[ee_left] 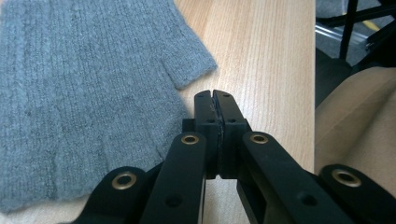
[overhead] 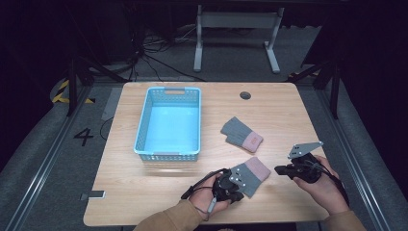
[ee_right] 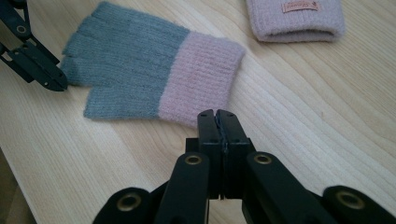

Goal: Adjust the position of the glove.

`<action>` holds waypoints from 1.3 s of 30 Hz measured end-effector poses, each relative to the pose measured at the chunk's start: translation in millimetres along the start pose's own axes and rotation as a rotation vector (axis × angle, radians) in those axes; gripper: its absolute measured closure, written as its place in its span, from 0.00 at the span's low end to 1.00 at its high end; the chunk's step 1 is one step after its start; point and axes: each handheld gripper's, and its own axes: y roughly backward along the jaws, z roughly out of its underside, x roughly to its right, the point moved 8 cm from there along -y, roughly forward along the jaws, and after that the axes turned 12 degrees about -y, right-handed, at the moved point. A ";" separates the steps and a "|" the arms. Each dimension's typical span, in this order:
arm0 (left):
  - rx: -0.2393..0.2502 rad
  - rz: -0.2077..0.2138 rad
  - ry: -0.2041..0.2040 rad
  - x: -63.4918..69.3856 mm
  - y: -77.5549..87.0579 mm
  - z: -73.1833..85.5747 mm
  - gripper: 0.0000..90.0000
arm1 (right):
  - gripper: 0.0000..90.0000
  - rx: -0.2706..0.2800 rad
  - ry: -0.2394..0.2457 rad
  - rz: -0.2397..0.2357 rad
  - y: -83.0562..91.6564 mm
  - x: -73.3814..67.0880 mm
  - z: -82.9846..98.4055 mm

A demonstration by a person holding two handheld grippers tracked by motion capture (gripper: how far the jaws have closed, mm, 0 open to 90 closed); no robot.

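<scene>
Two knitted grey-and-pink gloves [overhead: 251, 175] [overhead: 242, 134] lie flat on woodgrain table [overhead: 144, 187].

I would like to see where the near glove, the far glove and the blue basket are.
Near glove [ee_right: 126, 60]: right gripper view, on its grey knitted hand part.
Far glove [overhead: 235, 129]: high view, on its grey part.
Blue basket [overhead: 142, 126]: high view, on its left wall.
</scene>
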 end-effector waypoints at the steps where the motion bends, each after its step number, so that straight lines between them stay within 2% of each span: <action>1: -0.003 -0.003 0.000 -0.1 0.5 0.5 1.00 | 1.00 0.001 -0.001 -0.001 0.2 -0.2 -0.1; 14: -0.024 -0.072 0.037 -15.7 10.4 12.5 1.00 | 1.00 0.010 0.006 -0.005 1.2 -0.7 -3.0; 22: -0.009 -0.098 0.069 -25.9 15.4 17.7 1.00 | 1.00 0.019 0.010 -0.008 1.7 -0.5 -4.8; 27: -0.015 -0.126 0.065 -32.5 18.4 20.0 1.00 | 1.00 0.023 0.007 -0.007 2.6 1.0 -4.6; 39: -0.007 -0.179 0.092 -46.6 25.5 24.7 1.00 | 1.00 0.030 -0.001 -0.008 2.9 3.8 -3.3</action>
